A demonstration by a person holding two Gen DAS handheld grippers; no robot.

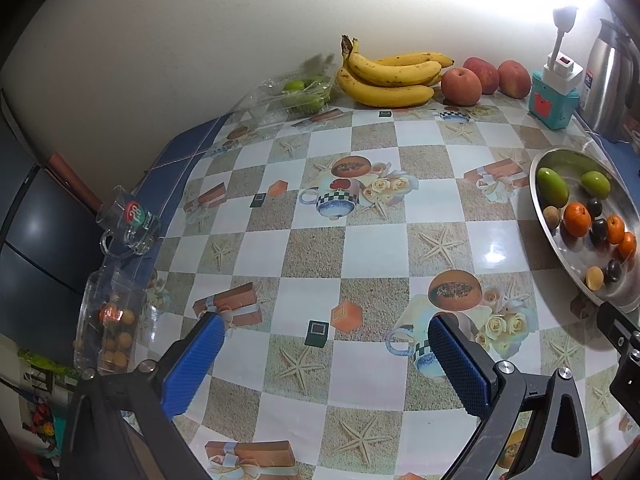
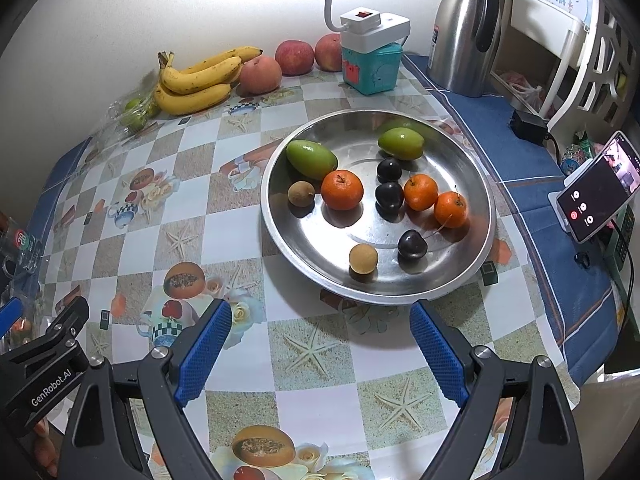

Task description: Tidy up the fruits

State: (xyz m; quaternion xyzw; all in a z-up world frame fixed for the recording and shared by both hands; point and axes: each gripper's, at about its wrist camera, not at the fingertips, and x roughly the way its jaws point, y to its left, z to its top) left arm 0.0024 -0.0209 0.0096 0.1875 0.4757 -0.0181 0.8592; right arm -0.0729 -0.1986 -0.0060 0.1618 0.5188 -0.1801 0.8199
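Observation:
A steel bowl (image 2: 280, 184) on the checkered tablecloth holds two green fruits (image 2: 311, 159), three oranges (image 2: 342, 190), three dark plums (image 2: 389, 196) and two small brown fruits (image 2: 363, 258). The bowl also shows at the right in the left wrist view (image 1: 538, 196). Bananas (image 1: 390, 74) and three peaches (image 1: 461, 86) lie by the back wall. My right gripper (image 2: 320, 320) is open and empty, just in front of the bowl. My left gripper (image 1: 326, 336) is open and empty over the bare tablecloth, left of the bowl.
A clear box of green fruits (image 1: 300, 94) sits at the back left. A glass mug (image 1: 128, 226) and a clear box of small orange fruits (image 1: 114, 332) stand at the left edge. A teal box with a lamp (image 2: 372, 64), a steel flask (image 2: 464, 28) and a phone (image 2: 596, 192) stand right.

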